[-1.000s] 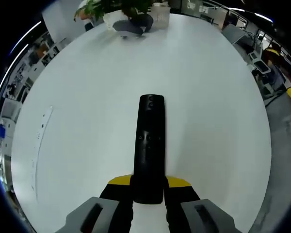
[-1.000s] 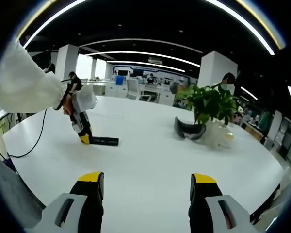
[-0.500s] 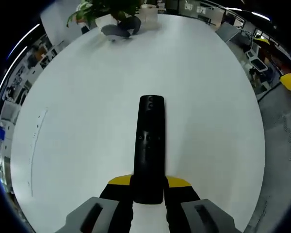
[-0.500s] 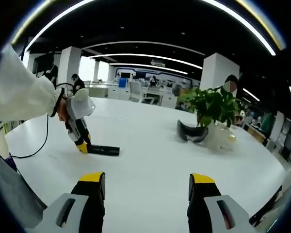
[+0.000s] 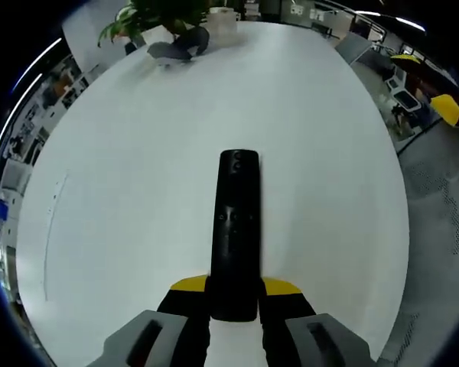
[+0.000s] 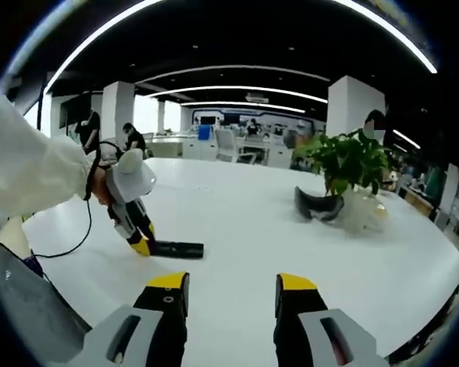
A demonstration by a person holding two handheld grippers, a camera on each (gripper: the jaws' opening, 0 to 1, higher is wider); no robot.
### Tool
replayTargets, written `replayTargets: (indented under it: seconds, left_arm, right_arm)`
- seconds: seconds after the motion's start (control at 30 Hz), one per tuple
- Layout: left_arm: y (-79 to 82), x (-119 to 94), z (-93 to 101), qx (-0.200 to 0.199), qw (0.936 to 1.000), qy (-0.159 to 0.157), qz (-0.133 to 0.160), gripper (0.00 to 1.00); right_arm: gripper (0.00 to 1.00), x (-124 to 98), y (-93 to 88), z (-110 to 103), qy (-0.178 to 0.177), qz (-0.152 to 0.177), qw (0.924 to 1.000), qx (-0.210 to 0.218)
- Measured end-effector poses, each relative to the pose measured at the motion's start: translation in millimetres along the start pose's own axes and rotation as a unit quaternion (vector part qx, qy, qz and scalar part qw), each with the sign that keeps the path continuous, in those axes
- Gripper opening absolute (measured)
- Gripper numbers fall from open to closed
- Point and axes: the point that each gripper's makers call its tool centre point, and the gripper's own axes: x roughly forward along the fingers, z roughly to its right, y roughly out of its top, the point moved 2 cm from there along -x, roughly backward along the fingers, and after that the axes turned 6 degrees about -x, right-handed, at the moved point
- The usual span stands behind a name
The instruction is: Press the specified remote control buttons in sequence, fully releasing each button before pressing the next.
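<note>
Black remote control (image 5: 236, 229) on a plain white surface (image 5: 138, 191). Left gripper (image 5: 235, 294): yellow tips, black fingers (image 5: 185, 306), grey bodies. Right gripper (image 6: 231, 294), same colours. Green plant (image 6: 350, 160), white sleeve (image 6: 27, 168).

open-plan office | desks (image 6: 214, 147), chairs (image 6: 231, 142), columns (image 6: 116, 115), strip lights (image 6: 229, 72)

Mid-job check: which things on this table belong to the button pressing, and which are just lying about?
For the job:
- remote control, clamped at its near end in the left tongs
- right tongs, open, holding nothing

Just lying about:
- potted plant
- dark curved object beside it
- cable trailing off the table
</note>
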Motion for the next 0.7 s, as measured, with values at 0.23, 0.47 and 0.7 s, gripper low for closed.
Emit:
replayTargets:
  seconds: [0.23, 0.47, 0.7]
  left_arm:
    - [-4.5, -1, 16.5, 0.006, 1.0, 0.0, -0.003, 0.23]
    - [-11.2, -4, 33.3, 0.006, 0.9999, -0.005, 0.013, 0.23]
    - [-16.4, -5, 53.0, 0.015, 0.9998, -0.006, 0.01, 0.23]
  right_arm:
    - [0.3, -1, 1.9, -4, 0.013, 0.003, 0.9999, 0.001]
    - [0.25, -1, 2.9, -10, 0.026, -0.003, 0.9996, -0.01]
    - [0.22, 2, 8.4, -24, 0.063, -0.014, 0.9978, -0.011]
